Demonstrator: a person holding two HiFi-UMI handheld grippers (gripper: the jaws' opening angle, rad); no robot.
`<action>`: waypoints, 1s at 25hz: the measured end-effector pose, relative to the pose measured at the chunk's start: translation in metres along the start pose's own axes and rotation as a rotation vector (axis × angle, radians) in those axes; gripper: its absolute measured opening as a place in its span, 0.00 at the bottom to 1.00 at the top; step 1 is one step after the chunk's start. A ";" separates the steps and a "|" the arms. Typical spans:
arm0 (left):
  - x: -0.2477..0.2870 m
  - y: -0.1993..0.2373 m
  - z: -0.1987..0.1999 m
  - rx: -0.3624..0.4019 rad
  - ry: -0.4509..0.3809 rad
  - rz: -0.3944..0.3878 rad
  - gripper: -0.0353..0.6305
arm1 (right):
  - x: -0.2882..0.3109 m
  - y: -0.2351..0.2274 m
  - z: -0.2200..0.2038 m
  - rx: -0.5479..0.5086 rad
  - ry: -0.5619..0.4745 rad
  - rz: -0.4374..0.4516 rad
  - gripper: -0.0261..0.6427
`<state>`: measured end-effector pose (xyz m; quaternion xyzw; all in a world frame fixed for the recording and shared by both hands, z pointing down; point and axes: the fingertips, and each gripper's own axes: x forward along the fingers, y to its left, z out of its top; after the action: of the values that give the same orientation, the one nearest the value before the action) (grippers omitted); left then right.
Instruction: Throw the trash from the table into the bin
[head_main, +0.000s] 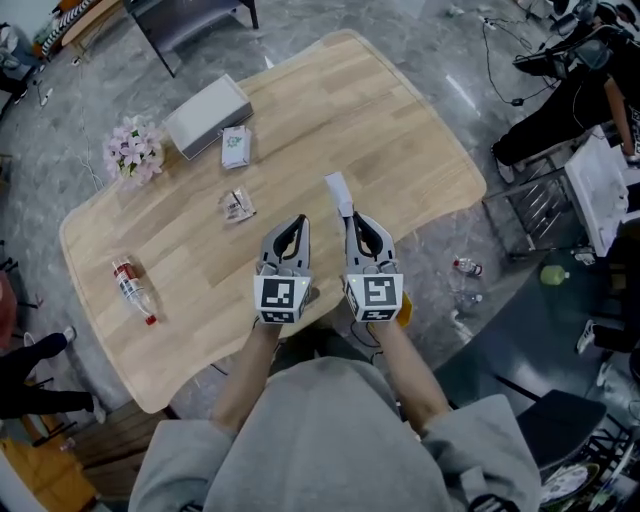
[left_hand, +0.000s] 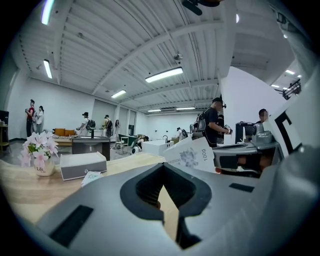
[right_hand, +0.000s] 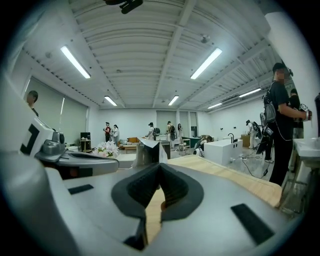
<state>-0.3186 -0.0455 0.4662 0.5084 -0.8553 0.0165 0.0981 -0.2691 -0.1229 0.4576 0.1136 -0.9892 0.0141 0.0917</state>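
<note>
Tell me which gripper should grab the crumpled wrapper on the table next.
Left. The left gripper is shut and empty, and the crumpled wrapper lies just ahead on its side. The right gripper is shut on a white paper.

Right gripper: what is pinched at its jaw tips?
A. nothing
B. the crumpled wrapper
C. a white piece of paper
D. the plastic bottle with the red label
C: a white piece of paper sticks out from the shut tips of the right gripper, while the bottle and the crumpled wrapper lie apart from it on the table.
</note>
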 end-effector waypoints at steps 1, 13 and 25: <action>-0.001 -0.006 0.002 0.005 -0.002 0.001 0.06 | -0.006 -0.003 0.002 0.003 -0.006 0.001 0.05; -0.022 -0.082 0.001 0.087 0.004 -0.117 0.06 | -0.070 -0.031 -0.003 0.051 -0.065 -0.092 0.05; -0.072 -0.185 -0.009 0.115 -0.001 -0.501 0.06 | -0.216 -0.043 -0.022 0.084 -0.050 -0.483 0.05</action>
<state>-0.1221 -0.0716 0.4486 0.7093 -0.7004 0.0401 0.0693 -0.0482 -0.1153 0.4400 0.3507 -0.9339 0.0299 0.0633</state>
